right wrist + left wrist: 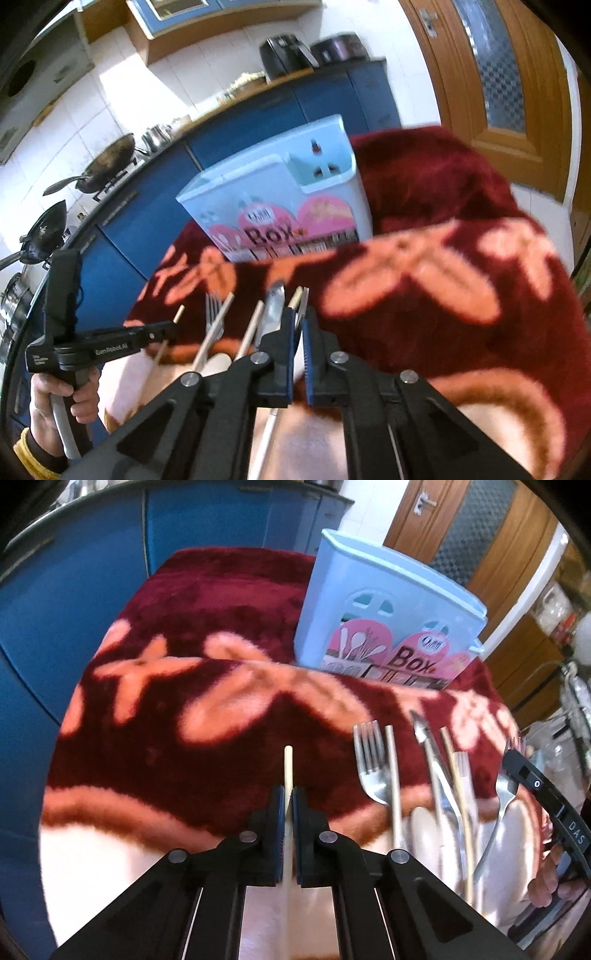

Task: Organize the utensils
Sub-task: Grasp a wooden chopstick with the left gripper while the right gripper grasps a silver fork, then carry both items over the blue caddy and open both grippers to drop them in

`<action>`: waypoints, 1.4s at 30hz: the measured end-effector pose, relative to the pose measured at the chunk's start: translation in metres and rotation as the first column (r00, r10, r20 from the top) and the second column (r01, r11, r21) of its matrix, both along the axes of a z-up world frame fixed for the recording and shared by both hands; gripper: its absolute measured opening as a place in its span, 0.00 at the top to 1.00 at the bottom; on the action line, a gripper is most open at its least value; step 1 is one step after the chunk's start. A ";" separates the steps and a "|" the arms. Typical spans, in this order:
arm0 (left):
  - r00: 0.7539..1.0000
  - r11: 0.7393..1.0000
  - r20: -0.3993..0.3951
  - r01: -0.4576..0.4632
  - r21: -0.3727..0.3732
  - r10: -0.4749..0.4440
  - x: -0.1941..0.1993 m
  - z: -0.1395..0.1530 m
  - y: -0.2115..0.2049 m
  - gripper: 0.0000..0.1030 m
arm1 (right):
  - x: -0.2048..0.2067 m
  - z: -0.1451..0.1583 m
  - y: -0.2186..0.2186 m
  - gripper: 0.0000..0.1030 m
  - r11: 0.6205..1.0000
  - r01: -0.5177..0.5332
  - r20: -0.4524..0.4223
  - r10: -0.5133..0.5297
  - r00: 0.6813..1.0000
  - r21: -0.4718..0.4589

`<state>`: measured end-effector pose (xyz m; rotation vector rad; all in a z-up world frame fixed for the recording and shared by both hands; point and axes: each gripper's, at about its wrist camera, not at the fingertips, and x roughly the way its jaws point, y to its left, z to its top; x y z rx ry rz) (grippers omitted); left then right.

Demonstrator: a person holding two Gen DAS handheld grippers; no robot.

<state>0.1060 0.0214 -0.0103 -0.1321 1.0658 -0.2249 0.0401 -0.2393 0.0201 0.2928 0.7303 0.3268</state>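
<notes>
Utensils lie in a loose row on the near part of the tabletop, which is covered by a dark red blanket with orange flower shapes. Nearest in the left wrist view, the left tool is clamped on a pale chopstick, whose tip sticks out past the closed pads over bare blanket. To its right lie a fork, a second chopstick, a knife and another fork, close together and roughly parallel, tips pointing away.

In the right wrist view the right tool has its pads closed on a thin metal utensil at the right end of that row, with a butter knife just to the left. A hand at the lower left grips the handle of the left tool, which points across toward the row.

Left of the row and beyond it the blanket is open and bare. Farther back a light blue utensil box stands upright, well apart from both tools. Behind it run blue cabinets and a wooden door.
</notes>
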 end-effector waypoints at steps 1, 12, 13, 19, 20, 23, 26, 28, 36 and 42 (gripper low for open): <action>1.000 1.000 0.015 -0.001 -0.012 0.001 -0.002 0.003 0.000 0.96 | -0.003 0.006 0.001 0.96 1.000 0.005 0.024 -0.004 1.000 -0.015; 0.966 0.995 0.258 -0.010 -0.096 0.034 -0.026 0.060 -0.002 0.96 | -0.023 0.055 0.007 0.97 0.993 0.064 0.240 -0.038 0.970 -0.099; 0.958 0.995 0.286 -0.010 -0.102 0.039 -0.026 0.067 -0.003 0.96 | -0.023 0.059 0.007 0.98 0.992 0.068 0.257 -0.040 0.966 -0.102; 0.909 0.990 0.411 -0.009 -0.140 0.067 -0.023 0.099 -0.008 0.96 | -0.017 0.083 0.009 0.97 0.987 0.107 0.349 -0.059 0.935 -0.120; 0.904 0.990 0.421 -0.011 -0.143 0.071 -0.020 0.102 -0.009 0.96 | -0.015 0.086 0.009 0.97 0.986 0.113 0.359 -0.062 0.931 -0.123; 0.889 0.985 0.450 -0.011 -0.174 0.089 -0.006 0.115 -0.014 0.96 | -0.005 0.098 0.007 0.97 0.983 0.132 0.385 -0.075 0.920 -0.125; 0.873 0.980 0.475 -0.013 -0.201 0.109 0.011 0.126 -0.018 0.96 | 0.011 0.108 0.005 0.97 0.978 0.160 0.411 -0.092 0.907 -0.133; 0.861 0.978 0.495 -0.015 -0.206 0.118 0.022 0.132 -0.023 0.96 | 0.023 0.116 0.002 0.97 0.975 0.178 0.424 -0.106 0.899 -0.136; 0.764 0.974 0.616 -0.066 -0.217 0.189 0.070 0.161 -0.031 0.96 | 0.058 0.136 -0.001 0.97 0.958 0.246 0.492 -0.144 0.859 -0.148; 0.660 0.972 0.714 -0.128 -0.197 0.232 0.104 0.163 -0.037 0.96 | 0.085 0.131 0.003 0.97 0.943 0.281 0.525 -0.150 0.838 -0.179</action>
